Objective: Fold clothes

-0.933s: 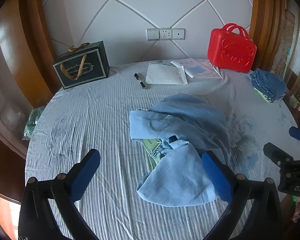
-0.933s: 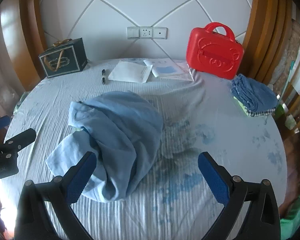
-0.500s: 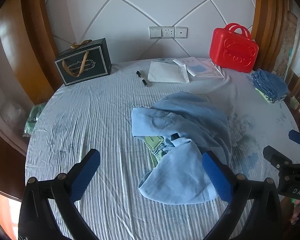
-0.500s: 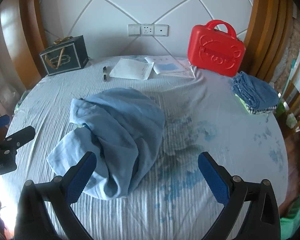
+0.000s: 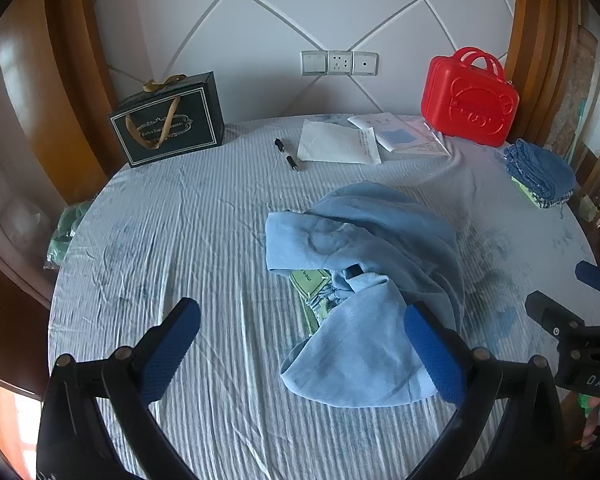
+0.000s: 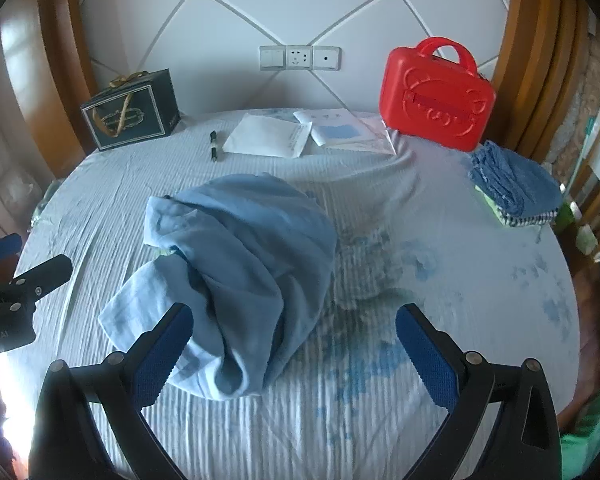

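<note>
— Right, what have you got on the table?

— From where I sit, a crumpled light blue garment (image 5: 364,272) lies in a heap on the round table (image 5: 172,240), which is covered with a striped pale blue cloth. I'll place everything against that heap. Some green printed fabric (image 5: 314,292) peeks out from under its left edge.

— And your grippers?

— My left gripper (image 5: 300,348) hangs above the near edge of the heap, jaws spread wide and holding nothing; its right finger sits over the garment's near fold in the left wrist view. My right gripper (image 6: 294,344) is released too, jaws wide apart, with its left finger (image 6: 160,356) over the heap's near right fold and its right finger over stained cloth. Neither visibly touches the garment.

— Anything else around?

— Beyond the heap, by the wall, a red case (image 6: 436,96) stands to the far right, with papers (image 6: 268,136) and a black pen (image 6: 214,145) lying straight behind. A dark gift bag (image 5: 168,124) stands far left. Well to the right of the heap, at the table's rim, sits a folded stack of darker blue cloth (image 6: 512,184).
</note>
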### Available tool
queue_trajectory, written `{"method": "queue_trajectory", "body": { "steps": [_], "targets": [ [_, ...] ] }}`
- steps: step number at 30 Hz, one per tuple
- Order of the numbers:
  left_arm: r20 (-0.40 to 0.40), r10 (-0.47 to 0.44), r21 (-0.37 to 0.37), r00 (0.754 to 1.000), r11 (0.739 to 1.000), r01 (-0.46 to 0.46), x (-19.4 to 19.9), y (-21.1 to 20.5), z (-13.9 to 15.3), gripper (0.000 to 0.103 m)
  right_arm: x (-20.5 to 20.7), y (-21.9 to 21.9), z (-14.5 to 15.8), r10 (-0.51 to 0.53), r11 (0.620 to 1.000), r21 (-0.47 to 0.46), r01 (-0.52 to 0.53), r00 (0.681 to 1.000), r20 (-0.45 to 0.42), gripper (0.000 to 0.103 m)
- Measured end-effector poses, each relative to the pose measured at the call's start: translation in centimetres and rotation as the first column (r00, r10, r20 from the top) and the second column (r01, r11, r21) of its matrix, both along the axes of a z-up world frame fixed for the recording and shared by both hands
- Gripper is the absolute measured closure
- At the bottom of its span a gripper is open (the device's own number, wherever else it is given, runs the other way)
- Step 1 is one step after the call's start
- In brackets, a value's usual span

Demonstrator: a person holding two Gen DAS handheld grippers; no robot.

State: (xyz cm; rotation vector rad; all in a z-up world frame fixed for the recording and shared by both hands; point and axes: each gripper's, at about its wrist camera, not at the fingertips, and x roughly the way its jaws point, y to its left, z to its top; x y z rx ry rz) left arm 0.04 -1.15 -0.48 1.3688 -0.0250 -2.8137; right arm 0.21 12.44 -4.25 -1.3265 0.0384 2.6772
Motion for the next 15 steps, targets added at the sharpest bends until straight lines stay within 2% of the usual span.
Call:
{"method": "queue_trajectory", "body": {
  "steps": [15],
  "targets": [
    [0.017, -0.01, 0.017, 1.0, 1.0, 0.009, -0.99, -0.41, -0.68, 0.0, -1.23, -0.03, -0.06, 0.008, 1.0, 0.006, -0.008, 1.0, 0.018, 0.0]
  ]
}}
